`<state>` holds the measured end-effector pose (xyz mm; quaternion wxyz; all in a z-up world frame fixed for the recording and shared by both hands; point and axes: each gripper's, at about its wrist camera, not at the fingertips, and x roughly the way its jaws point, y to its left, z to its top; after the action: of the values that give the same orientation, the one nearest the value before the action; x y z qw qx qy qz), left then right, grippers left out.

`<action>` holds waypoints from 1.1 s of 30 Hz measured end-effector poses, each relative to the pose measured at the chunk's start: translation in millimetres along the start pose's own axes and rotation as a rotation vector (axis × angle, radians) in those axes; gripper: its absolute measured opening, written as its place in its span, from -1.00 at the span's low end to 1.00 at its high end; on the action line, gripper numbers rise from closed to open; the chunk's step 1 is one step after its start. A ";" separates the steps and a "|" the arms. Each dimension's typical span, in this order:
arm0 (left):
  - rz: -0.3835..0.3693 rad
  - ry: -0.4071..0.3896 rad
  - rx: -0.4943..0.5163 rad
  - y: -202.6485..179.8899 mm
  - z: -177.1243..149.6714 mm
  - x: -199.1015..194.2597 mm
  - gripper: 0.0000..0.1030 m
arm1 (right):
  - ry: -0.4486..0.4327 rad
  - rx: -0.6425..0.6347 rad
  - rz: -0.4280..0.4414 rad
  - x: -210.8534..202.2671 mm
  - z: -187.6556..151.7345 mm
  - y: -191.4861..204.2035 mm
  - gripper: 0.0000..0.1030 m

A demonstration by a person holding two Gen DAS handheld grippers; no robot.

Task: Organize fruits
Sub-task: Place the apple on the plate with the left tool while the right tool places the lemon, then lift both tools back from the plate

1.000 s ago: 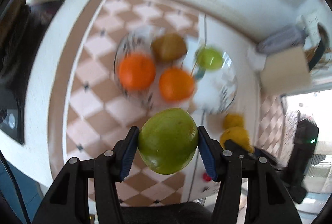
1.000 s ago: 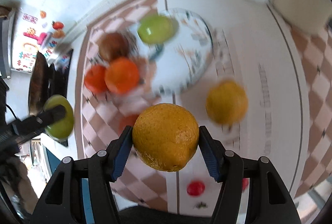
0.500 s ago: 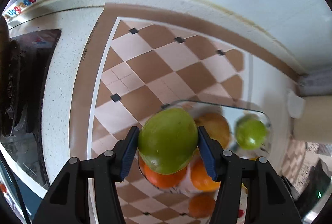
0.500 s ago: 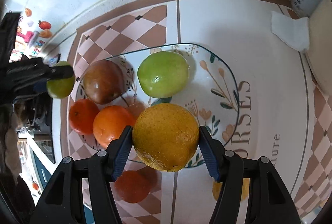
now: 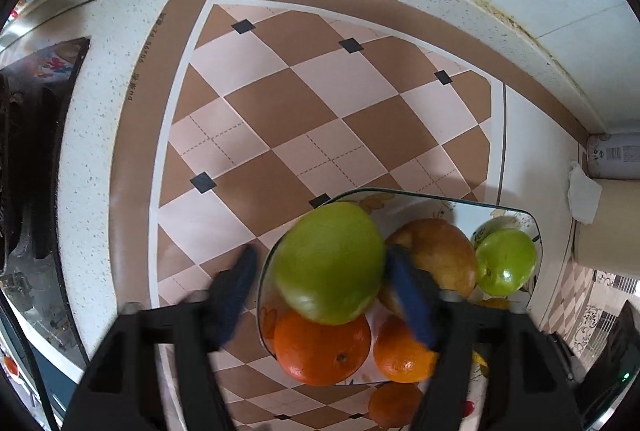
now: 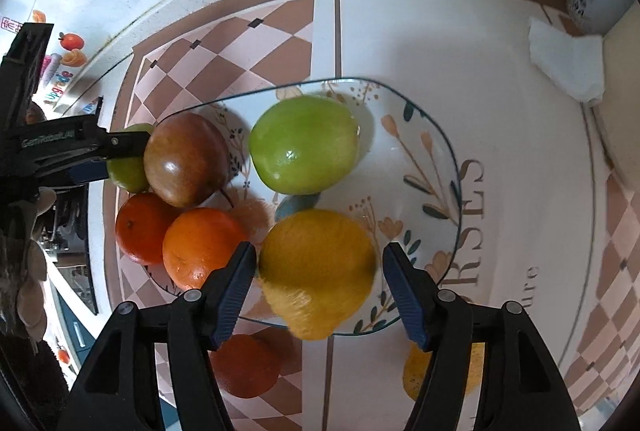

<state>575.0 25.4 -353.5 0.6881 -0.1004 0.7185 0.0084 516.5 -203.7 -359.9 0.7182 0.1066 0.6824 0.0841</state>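
Now both grippers have opened since a half second ago: the right gripper (image 6: 318,271) has let go of the yellow orange (image 6: 318,271), blurred above the glass plate (image 6: 448,159); the left gripper (image 5: 320,289), fingers apart, has released the green fruit (image 5: 330,261) over the plate's left edge.

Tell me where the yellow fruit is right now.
In the right wrist view the yellow fruit sits low centre between the open right gripper fingers, over the plate, below the green apple.

Bright, even daylight; fisheye bending and black vignette at the edges. Motion blur smears the round yellow citrus fruit (image 6: 318,273) and blue-padded left gripper (image 5: 320,295); glare spots the smooth green apple (image 6: 304,145).
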 end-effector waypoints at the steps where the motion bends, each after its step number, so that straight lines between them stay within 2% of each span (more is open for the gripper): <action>1: 0.013 -0.021 0.012 -0.9 -1.8 -4.0 0.58 | -0.008 0.002 0.000 -3.0 0.6 -0.4 0.50; 3: 0.035 -0.045 0.033 -3.8 -4.7 -9.8 0.58 | -0.019 0.006 -0.010 -7.9 0.4 -0.3 0.60; 5: 0.043 -0.059 0.050 -6.2 -8.9 -15.1 0.65 | -0.021 0.008 -0.024 -13.0 -1.1 0.5 0.62; 7: 0.050 -0.077 0.059 -8.1 -14.7 -21.5 0.76 | -0.025 0.005 -0.036 -17.9 -2.6 1.6 0.80; 8: 0.055 -0.092 0.066 -8.8 -18.6 -26.2 0.79 | -0.031 0.001 -0.044 -21.8 -4.9 2.4 0.82; 18: 0.080 -0.277 0.103 -22.0 -85.0 -82.0 0.79 | -0.102 -0.014 -0.076 -61.8 -42.9 4.7 0.83; 23: 0.097 -0.316 0.113 -24.4 -120.9 -92.4 0.79 | -0.162 -0.014 -0.115 -88.9 -65.5 8.4 0.83; 33: 0.065 -0.388 0.128 -20.4 -172.4 -122.6 0.79 | -0.249 -0.003 -0.116 -128.6 -108.0 9.2 0.83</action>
<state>412.1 -4.2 -220.4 0.8180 -0.0299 0.5745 0.0040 401.9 -224.9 -238.7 0.8012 0.0755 0.5929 0.0298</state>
